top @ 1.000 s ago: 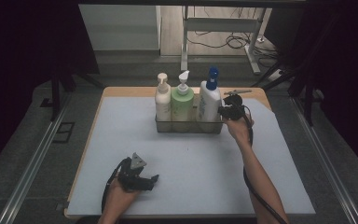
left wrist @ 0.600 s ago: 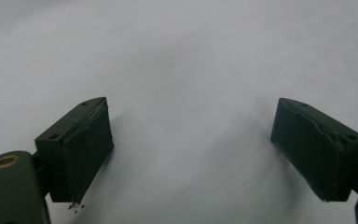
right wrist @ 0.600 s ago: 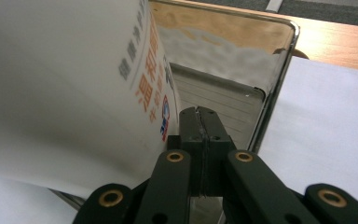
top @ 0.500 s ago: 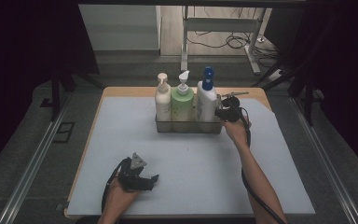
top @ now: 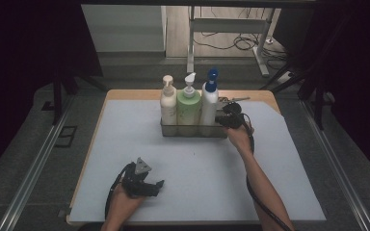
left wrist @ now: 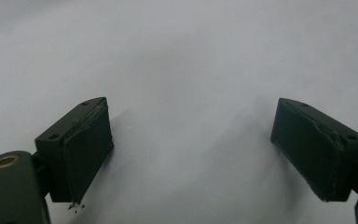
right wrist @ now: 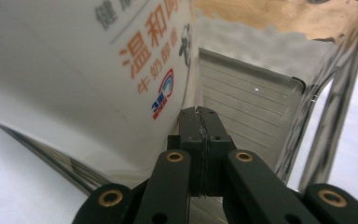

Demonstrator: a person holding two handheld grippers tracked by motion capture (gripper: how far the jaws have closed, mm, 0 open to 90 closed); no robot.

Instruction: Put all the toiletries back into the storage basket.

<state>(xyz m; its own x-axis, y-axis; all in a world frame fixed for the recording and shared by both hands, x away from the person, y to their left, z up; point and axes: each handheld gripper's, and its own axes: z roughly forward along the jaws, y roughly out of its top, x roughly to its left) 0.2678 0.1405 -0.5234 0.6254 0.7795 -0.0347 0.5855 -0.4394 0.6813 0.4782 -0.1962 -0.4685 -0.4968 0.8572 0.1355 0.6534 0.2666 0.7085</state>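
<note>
A clear tray point(top: 192, 131) at the back of the table holds three upright bottles: a cream pump bottle point(top: 168, 103), a green pump bottle point(top: 189, 107) and a white bottle with a blue cap point(top: 209, 102). My right gripper point(top: 220, 120) is at the tray's right end, beside the white bottle point(right wrist: 74, 70). Its jaws are pressed together point(right wrist: 200, 123) at the tray's thin end wall, over the ribbed tray floor point(right wrist: 242, 93). My left gripper point(top: 156, 185) rests near the front left of the mat, open point(left wrist: 191, 144), with nothing but mat between its fingers.
A pale mat point(top: 197, 163) covers most of the wooden table point(top: 135, 95). A small metal object point(top: 235, 99) lies behind the tray's right end. Metal rails point(top: 33, 163) run along both sides of the table.
My right gripper has moved left and slightly nearer, up against the tray's right end. The left gripper has stayed in place.
</note>
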